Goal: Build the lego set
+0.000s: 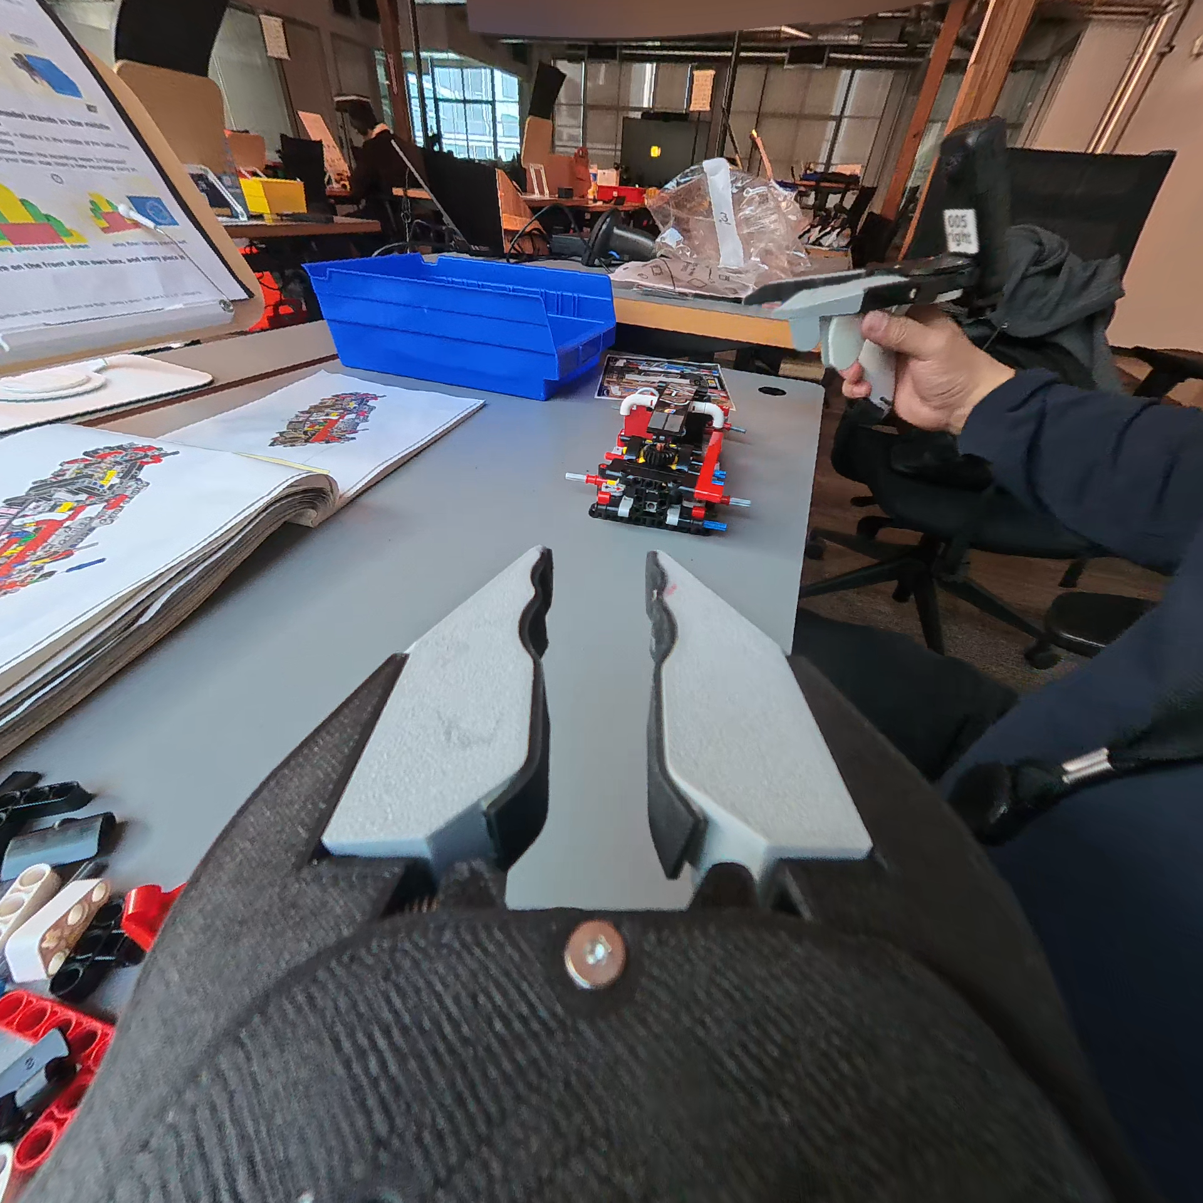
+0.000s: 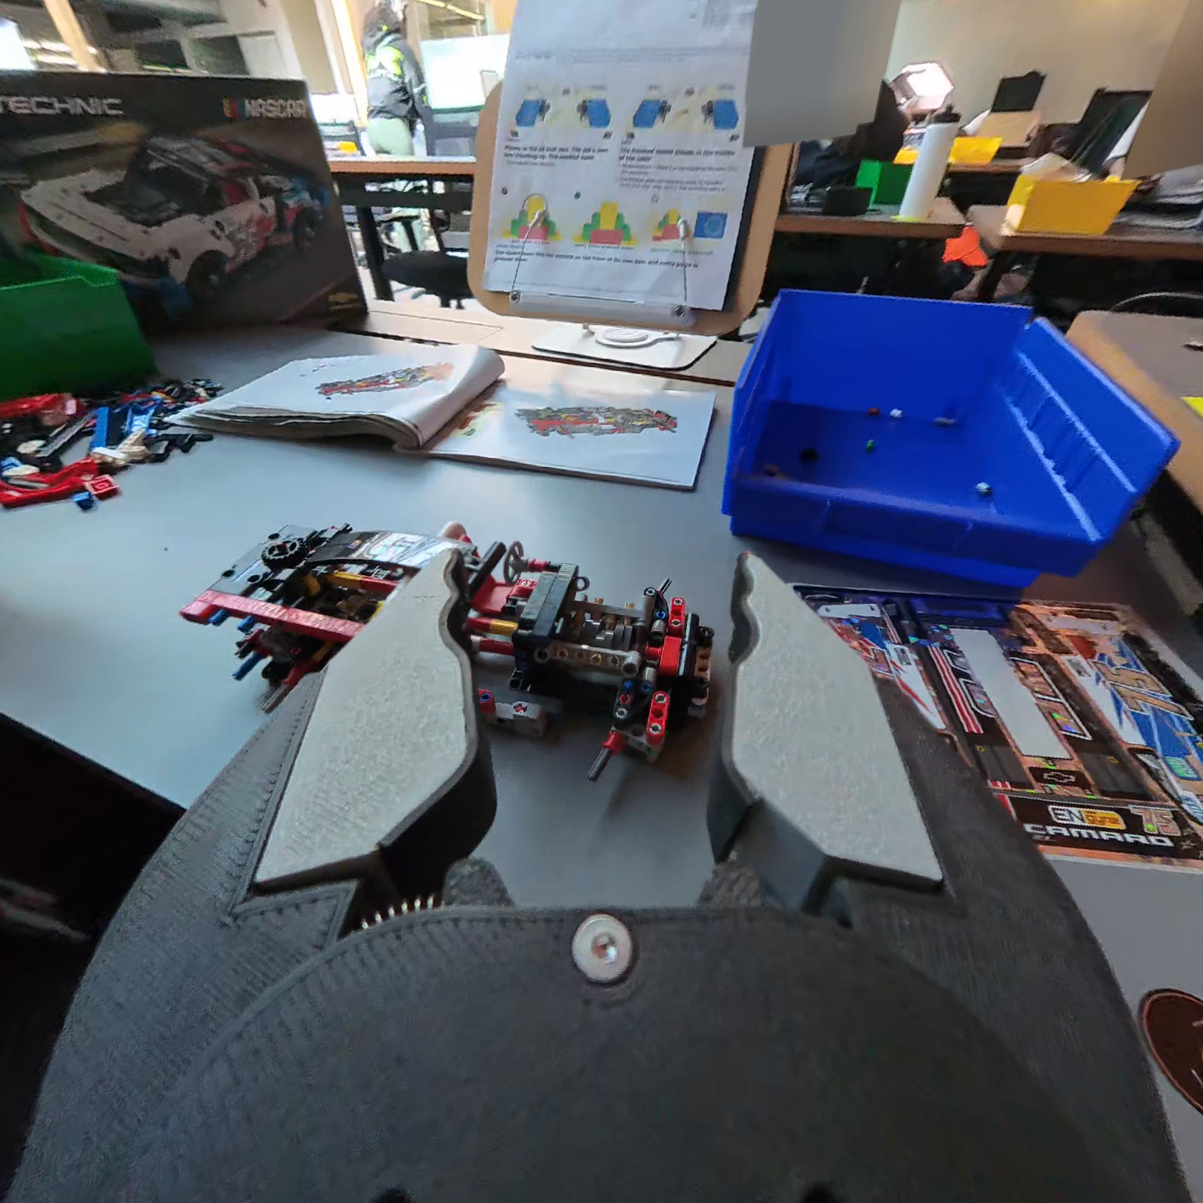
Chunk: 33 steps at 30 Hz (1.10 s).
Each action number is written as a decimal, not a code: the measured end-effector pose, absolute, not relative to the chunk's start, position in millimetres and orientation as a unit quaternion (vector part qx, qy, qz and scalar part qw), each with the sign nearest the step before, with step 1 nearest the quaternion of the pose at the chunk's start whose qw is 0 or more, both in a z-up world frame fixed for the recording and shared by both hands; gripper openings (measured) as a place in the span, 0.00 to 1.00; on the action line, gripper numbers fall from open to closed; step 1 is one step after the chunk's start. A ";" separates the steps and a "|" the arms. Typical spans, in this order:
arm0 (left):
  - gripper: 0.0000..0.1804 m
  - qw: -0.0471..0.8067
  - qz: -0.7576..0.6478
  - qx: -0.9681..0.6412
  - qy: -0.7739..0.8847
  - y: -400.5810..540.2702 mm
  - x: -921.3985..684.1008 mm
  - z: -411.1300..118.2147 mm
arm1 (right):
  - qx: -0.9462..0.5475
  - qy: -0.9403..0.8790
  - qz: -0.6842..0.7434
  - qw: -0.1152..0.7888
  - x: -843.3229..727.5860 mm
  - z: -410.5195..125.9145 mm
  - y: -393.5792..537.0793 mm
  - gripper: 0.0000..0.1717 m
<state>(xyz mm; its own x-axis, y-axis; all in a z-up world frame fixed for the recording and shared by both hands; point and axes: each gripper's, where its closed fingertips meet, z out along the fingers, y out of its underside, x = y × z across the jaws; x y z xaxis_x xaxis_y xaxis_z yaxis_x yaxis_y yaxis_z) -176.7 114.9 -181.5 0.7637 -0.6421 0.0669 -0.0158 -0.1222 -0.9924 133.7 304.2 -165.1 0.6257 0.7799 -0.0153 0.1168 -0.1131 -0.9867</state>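
Your right gripper (image 2: 599, 586) hangs above the table with its jaws spread wide and nothing between the pads; the half-built brick car chassis (image 2: 573, 625) lies on the grey table (image 2: 130, 553) just beyond and below the fingertips, its engine end framed in the gap, its red side rail running off behind the left finger. Your left gripper (image 1: 599, 566) stands narrowly parted with only bare table showing between its pads, and the chassis (image 1: 664, 475) sits ahead of it and a little to the right, apart from the tips.

Beyond the chassis stands a blue bin (image 2: 944, 442) with a few tiny bits in it, and a printed sticker sheet (image 2: 1041, 703) lies just beside the chassis, in front of the bin. An open instruction book (image 2: 456, 416) lies behind the chassis, a pile of loose bricks (image 2: 78, 436) farther left of it. The room behind is an open workshop with desks and chairs.

The left finger hides the middle of the chassis, and the bits in the bin are too small to name
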 end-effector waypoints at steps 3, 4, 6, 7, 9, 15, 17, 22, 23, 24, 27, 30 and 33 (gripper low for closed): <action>0.14 0.620 -0.262 -0.703 0.231 114.1 -177.2 -180.3 | -0.697 -0.303 0.273 0.590 135.9 -163.6 309.8 0.46; 0.14 0.621 -0.268 -0.700 0.230 113.1 -177.7 -179.1 | -0.700 -0.290 0.273 0.593 138.1 -163.0 312.6 0.47; 0.14 0.626 -0.277 -0.692 0.230 109.1 -179.2 -176.0 | -0.701 -0.262 0.272 0.604 143.3 -160.0 319.0 0.46; 0.14 0.629 -0.281 -0.687 0.231 106.5 -180.0 -174.3 | -0.699 -0.250 0.274 0.611 145.3 -157.7 322.2 0.46; 0.14 0.636 -0.284 -0.680 0.230 103.1 -183.0 -171.8 | -0.695 -0.231 0.275 0.623 148.7 -153.5 330.3 0.46; 0.14 0.634 -0.286 -0.680 0.233 101.6 -183.7 -172.1 | -0.696 -0.174 0.268 0.643 167.0 -161.9 374.1 0.44; 0.14 0.629 -0.283 -0.684 0.235 102.4 -182.5 -173.8 | -0.688 -0.152 0.274 0.654 172.7 -163.7 387.6 0.42; 0.14 0.613 -0.285 -0.697 0.239 105.4 -179.6 -179.0 | -0.686 -0.128 0.290 0.655 177.7 -173.5 404.5 0.39; 0.14 0.612 -0.284 -0.698 0.238 106.1 -179.7 -179.4 | -0.681 -0.124 0.294 0.659 179.1 -171.7 405.0 0.39; 0.14 0.613 -0.283 -0.699 0.236 107.0 -180.1 -179.4 | -0.676 -0.121 0.298 0.663 180.6 -169.9 404.8 0.39; 0.14 0.614 -0.281 -0.700 0.231 108.9 -181.4 -179.3 | -0.661 -0.127 0.289 0.681 182.3 -160.0 398.2 0.38; 0.14 0.619 -0.279 -0.697 0.231 108.0 -181.6 -178.1 | -0.634 -0.202 0.283 0.691 136.6 -106.5 372.7 0.35; 0.13 0.618 -0.279 -0.698 0.231 108.5 -181.6 -178.4 | -0.634 -0.333 0.297 0.632 30.4 -50.7 343.1 0.32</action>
